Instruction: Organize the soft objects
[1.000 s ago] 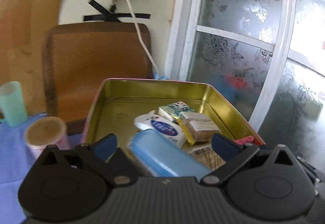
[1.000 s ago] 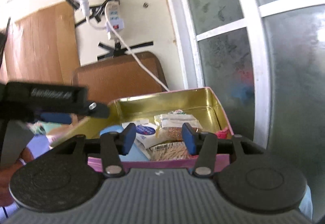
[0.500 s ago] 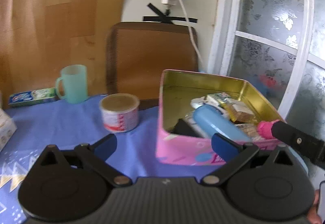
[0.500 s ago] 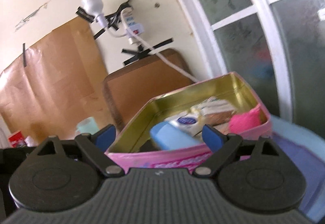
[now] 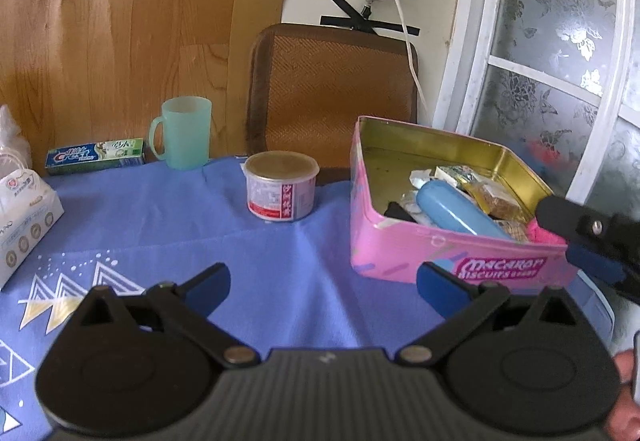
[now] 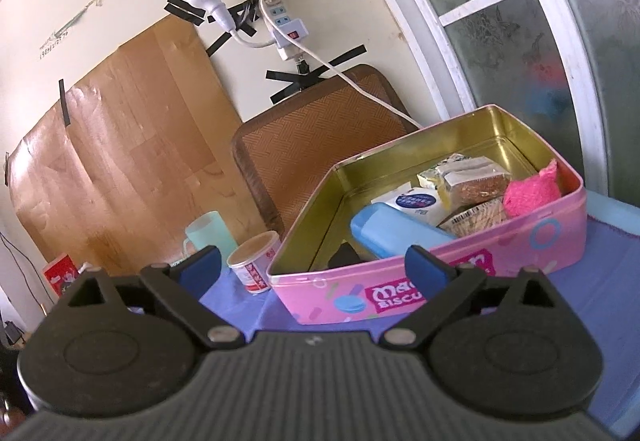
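A pink biscuit tin (image 5: 460, 261) stands open on the blue tablecloth, at right in the left wrist view and ahead in the right wrist view (image 6: 520, 241). It holds a blue case (image 5: 456, 209), a pink soft thing (image 6: 530, 195), tissue packs and snack packets (image 6: 468, 181). My left gripper (image 5: 322, 285) is open and empty, low over the cloth to the tin's left. My right gripper (image 6: 312, 267) is open and empty just before the tin's near wall; its fingers (image 5: 592, 261) show at the tin's right corner in the left wrist view.
A small lidded tub (image 5: 280, 185), a green mug (image 5: 184, 133), a toothpaste box (image 5: 96, 157) and a tissue pack (image 5: 24, 213) stand on the cloth (image 5: 200, 241). A brown chair back (image 5: 332, 89) and a window frame stand behind.
Both grippers have drawn back from over the tin. The left one let go of the blue case, which now lies in the tin, and swung left. The right gripper opened wide.
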